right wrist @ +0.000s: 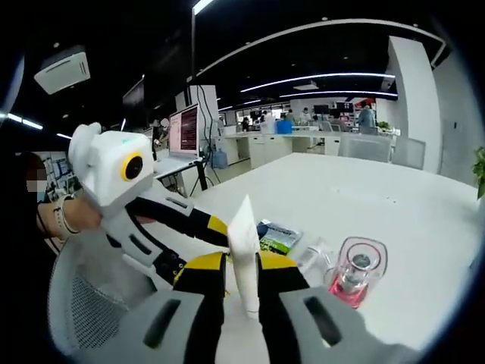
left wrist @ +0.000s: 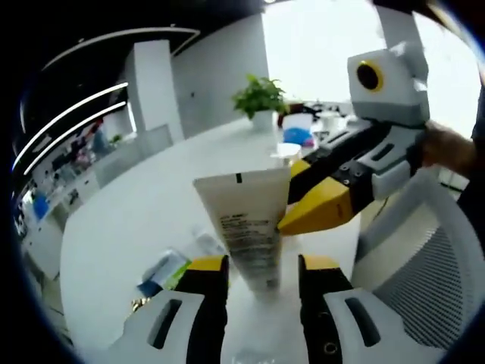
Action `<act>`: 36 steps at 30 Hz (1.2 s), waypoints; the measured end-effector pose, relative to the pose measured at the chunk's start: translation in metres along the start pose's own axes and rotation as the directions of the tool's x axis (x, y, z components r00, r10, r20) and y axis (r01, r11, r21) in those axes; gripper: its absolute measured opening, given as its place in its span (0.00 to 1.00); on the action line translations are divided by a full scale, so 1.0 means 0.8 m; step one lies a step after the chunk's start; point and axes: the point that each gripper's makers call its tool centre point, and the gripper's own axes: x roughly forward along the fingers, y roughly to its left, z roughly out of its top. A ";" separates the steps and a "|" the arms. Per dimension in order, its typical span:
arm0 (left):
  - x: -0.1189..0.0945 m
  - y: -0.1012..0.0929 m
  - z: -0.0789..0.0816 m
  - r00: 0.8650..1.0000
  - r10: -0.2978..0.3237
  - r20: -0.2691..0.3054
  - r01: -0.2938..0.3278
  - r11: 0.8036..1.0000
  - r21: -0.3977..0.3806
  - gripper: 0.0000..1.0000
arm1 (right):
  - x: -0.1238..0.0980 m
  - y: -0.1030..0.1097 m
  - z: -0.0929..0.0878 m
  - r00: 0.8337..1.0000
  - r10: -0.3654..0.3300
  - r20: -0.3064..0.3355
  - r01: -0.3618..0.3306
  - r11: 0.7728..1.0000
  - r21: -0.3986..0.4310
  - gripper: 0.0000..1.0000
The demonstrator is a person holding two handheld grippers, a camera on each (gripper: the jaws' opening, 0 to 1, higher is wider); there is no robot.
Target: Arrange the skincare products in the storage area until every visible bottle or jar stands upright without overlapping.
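A white tube (left wrist: 246,227) with grey print hangs crimped end up between the yellow-tipped jaws of my left gripper (left wrist: 263,265); a narrow gap shows on each side of it, so that gripper is open. My right gripper (left wrist: 307,193) comes in from the right and pinches the tube's edge. In the right gripper view the tube (right wrist: 244,250) is seen edge-on, and my right gripper (right wrist: 242,267) is shut on its flat faces. The left gripper (right wrist: 216,224) reaches in there from the left. A pink-based clear jar (right wrist: 355,274) stands upright on the white table (right wrist: 379,197).
A green box (right wrist: 279,236) and a clear bottle (right wrist: 314,258) lie on the table behind the tube, the same box (left wrist: 163,269) and bottle (left wrist: 204,243) showing left of my jaws. A potted plant (left wrist: 260,95) stands far back. A mesh chair (left wrist: 424,258) is close on the right.
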 end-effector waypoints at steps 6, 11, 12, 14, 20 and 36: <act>0.005 -0.001 -0.007 1.000 -0.004 -0.029 0.005 1.000 0.013 0.33 | 0.000 0.002 0.000 1.000 0.005 0.001 -0.005 1.000 0.007 0.15; 0.007 0.000 -0.006 1.000 -0.003 -0.029 0.004 1.000 0.013 0.31 | 0.000 0.005 0.002 1.000 0.012 0.004 -0.012 1.000 0.014 0.15; 0.008 0.000 -0.006 1.000 -0.004 -0.028 0.004 1.000 0.014 0.31 | 0.000 0.006 0.001 1.000 0.016 0.003 -0.016 1.000 0.015 0.15; 0.011 0.000 -0.003 1.000 -0.007 -0.026 0.007 1.000 0.020 0.30 | 0.001 0.010 0.001 1.000 0.028 -0.002 -0.028 0.999 0.018 0.15; 0.018 -0.003 0.002 1.000 -0.019 -0.021 0.020 0.999 0.027 0.28 | 0.003 0.015 0.000 0.999 0.045 -0.007 -0.045 0.999 0.026 0.15; 0.021 -0.002 -0.001 0.998 -0.065 -0.021 0.065 0.998 0.026 0.16 | -0.012 0.008 -0.003 0.999 0.045 -0.011 -0.045 0.998 0.052 0.13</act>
